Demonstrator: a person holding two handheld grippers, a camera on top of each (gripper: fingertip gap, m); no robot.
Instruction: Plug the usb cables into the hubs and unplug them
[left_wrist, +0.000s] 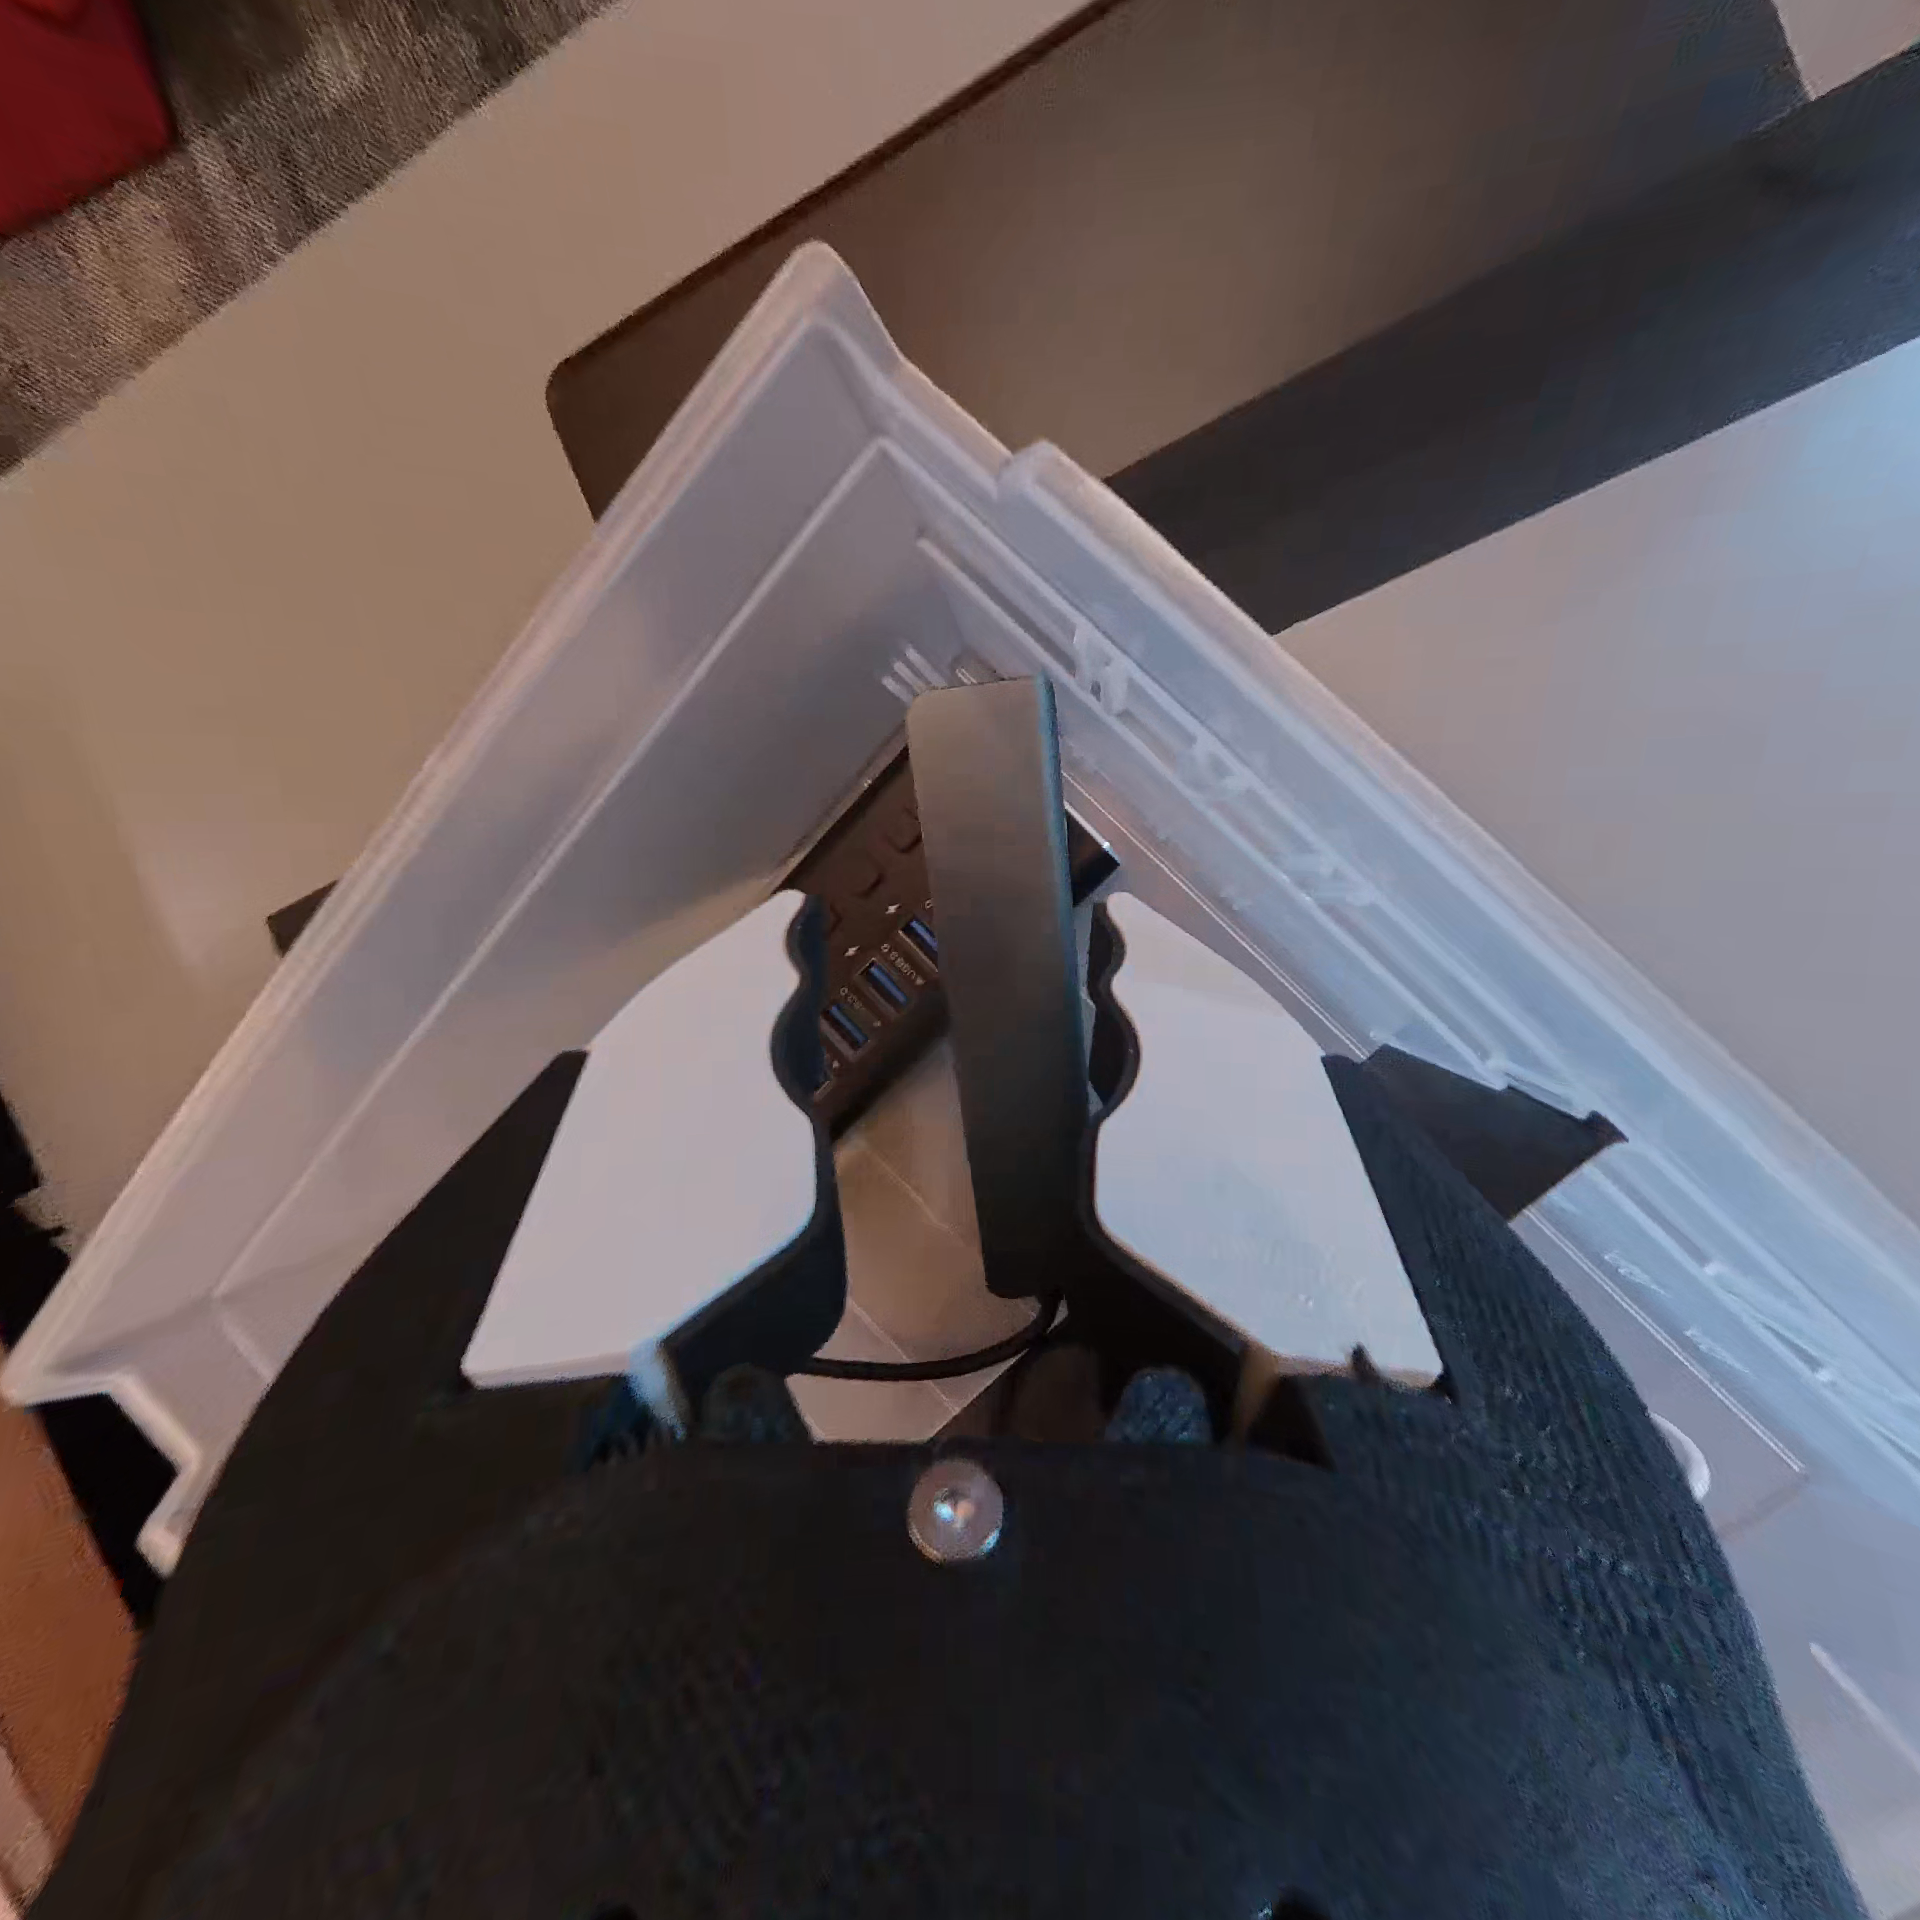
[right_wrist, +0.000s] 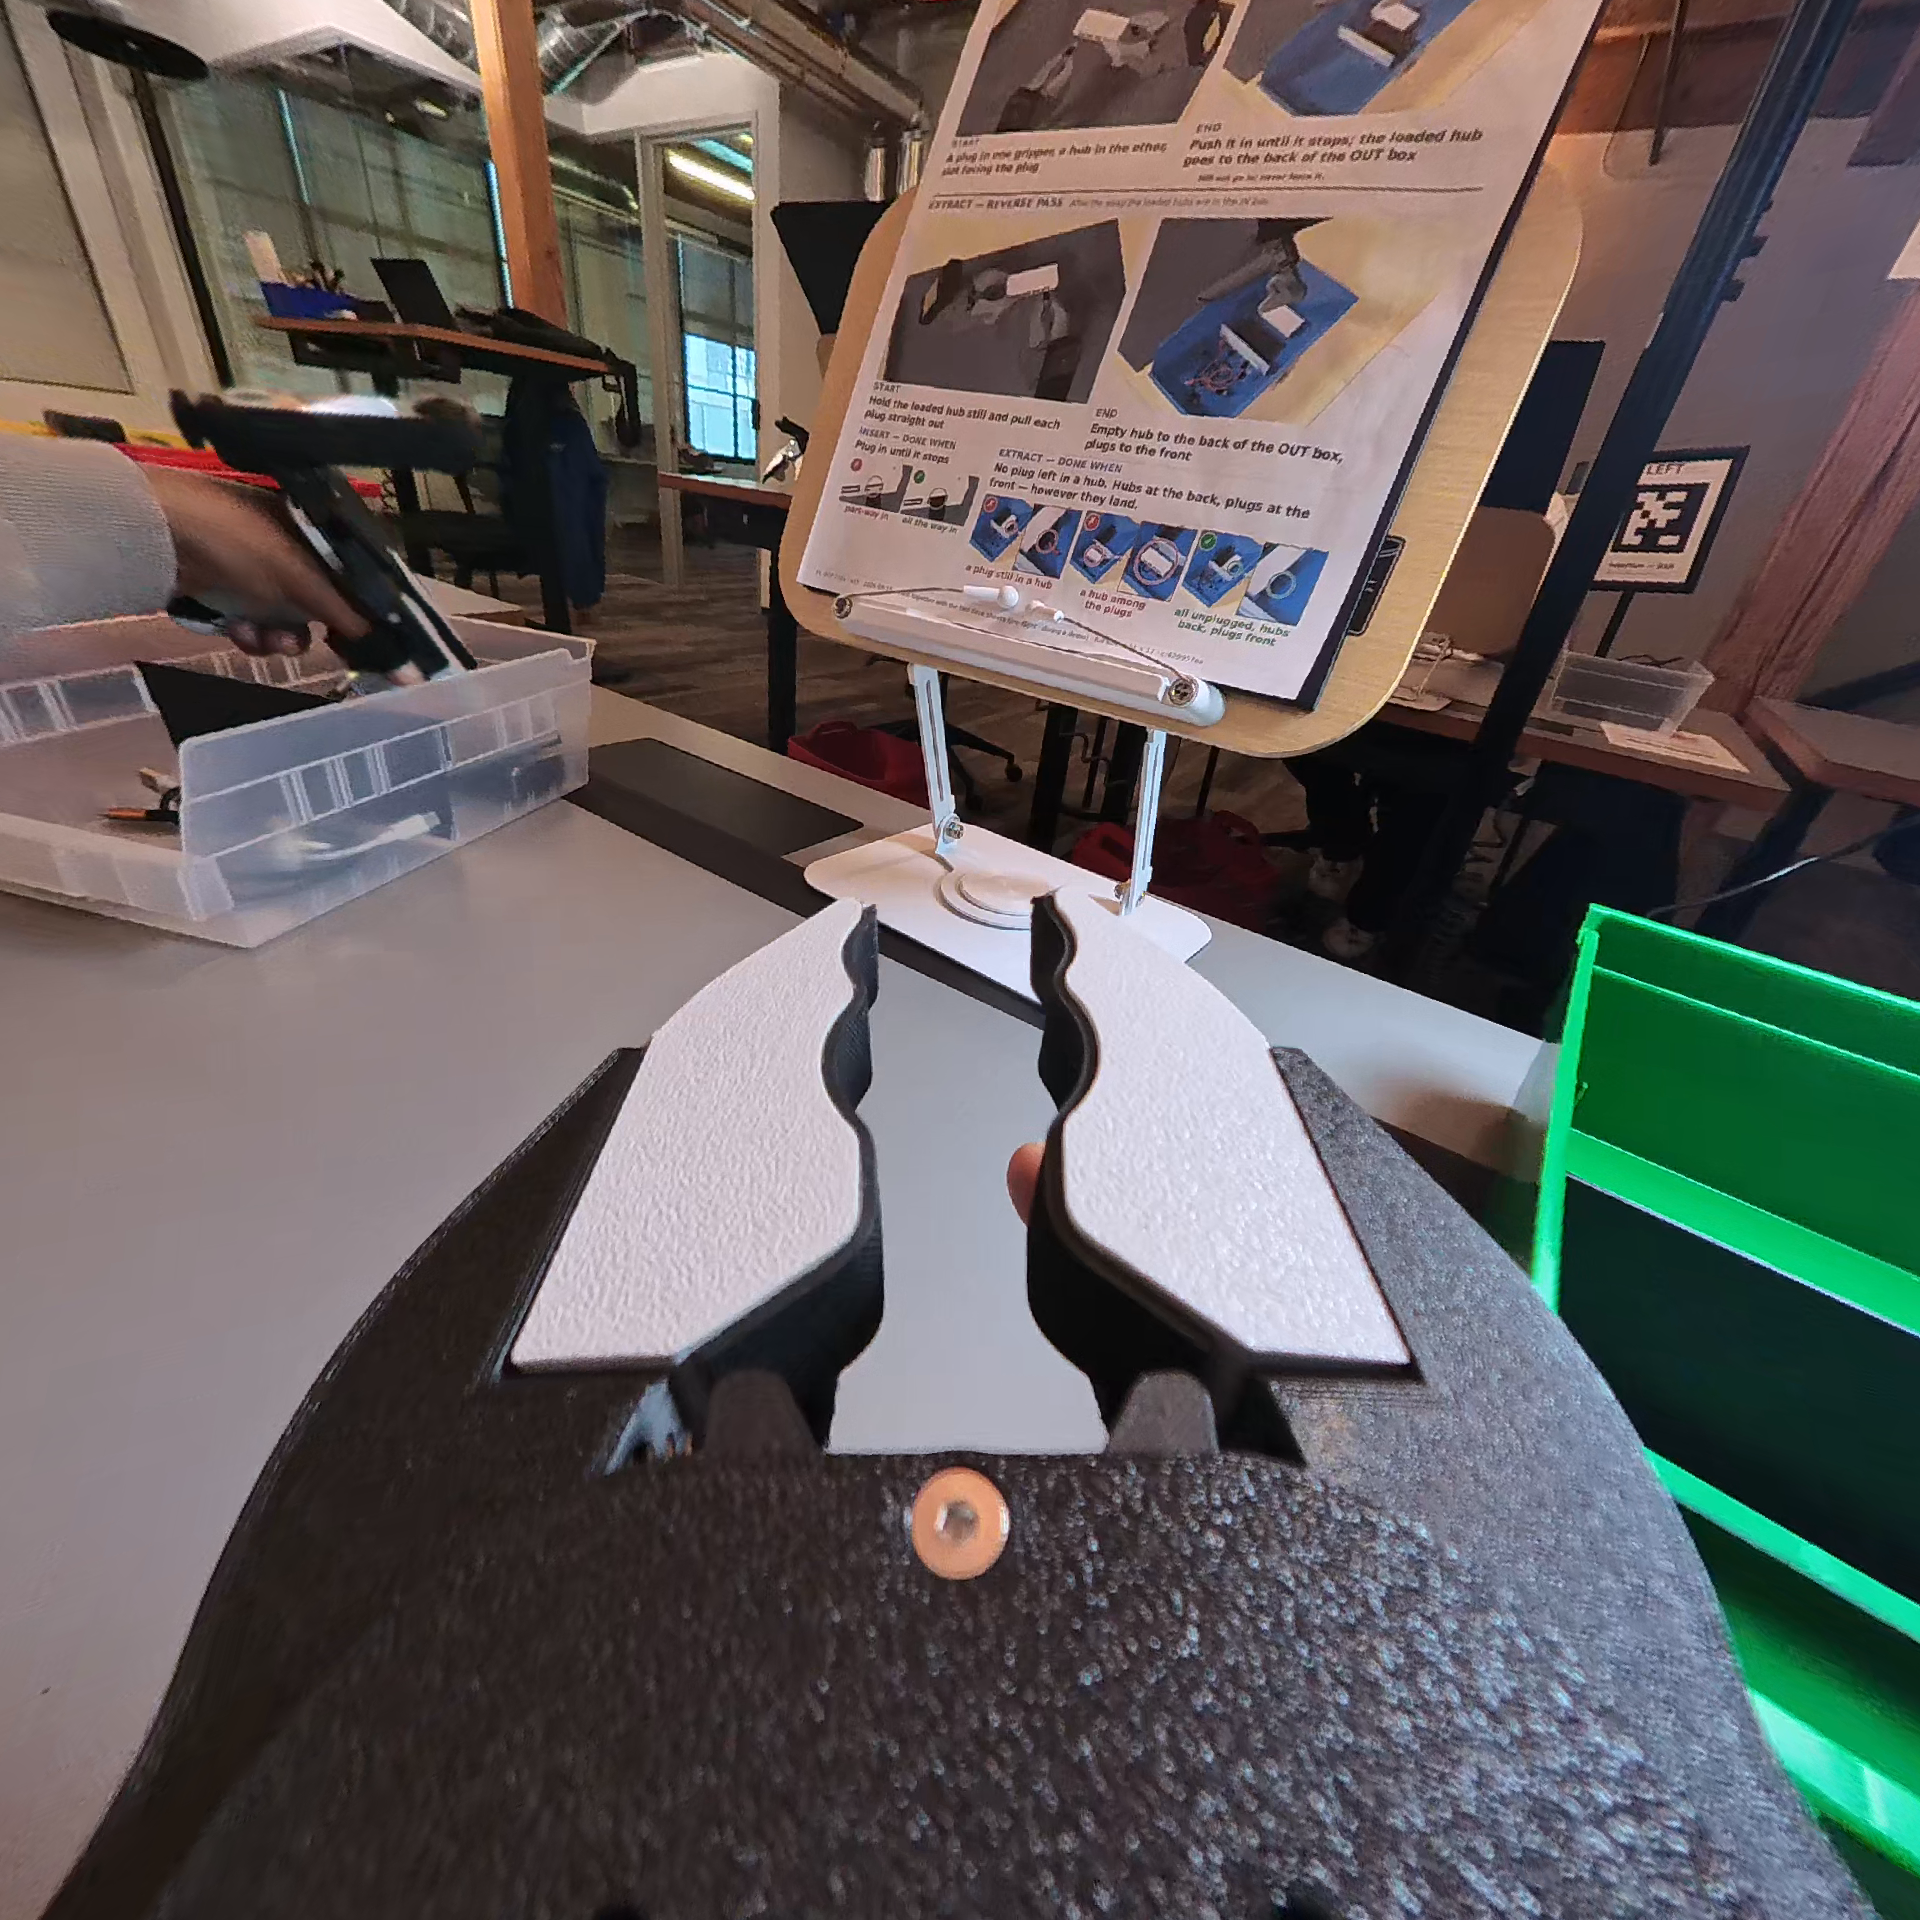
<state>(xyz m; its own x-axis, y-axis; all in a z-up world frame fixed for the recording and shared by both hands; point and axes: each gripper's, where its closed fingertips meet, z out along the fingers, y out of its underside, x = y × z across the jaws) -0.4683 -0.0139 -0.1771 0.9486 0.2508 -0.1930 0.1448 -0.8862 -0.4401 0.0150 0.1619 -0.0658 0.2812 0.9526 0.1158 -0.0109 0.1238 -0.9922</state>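
Note:
In the left wrist view my left gripper (left_wrist: 966, 925) reaches into the corner of a clear plastic box (left_wrist: 623, 779). A slim dark grey hub (left_wrist: 1003, 987) lies lengthwise between its black jaws, against the right finger, with a gap on its left side. Its thin black cable (left_wrist: 935, 1363) loops near the finger bases. A black hub with blue ports (left_wrist: 881, 979) lies beneath on the box floor. My right gripper (right_wrist: 954, 914) is open and empty above the grey table (right_wrist: 312, 1091). The right wrist view shows the left gripper (right_wrist: 416, 665) dipping into the box (right_wrist: 384, 769).
A white cable (right_wrist: 312, 844) and small plugs (right_wrist: 145, 810) lie in the clear box. An instruction sheet on a wooden stand (right_wrist: 1174, 343) rises ahead, with its white base (right_wrist: 997, 894) on the table. A green bin (right_wrist: 1745, 1195) stands at the right. A black mat (right_wrist: 727, 800) lies beyond the box. The gap from one gripper's tips to the other's is roughly 55 cm.

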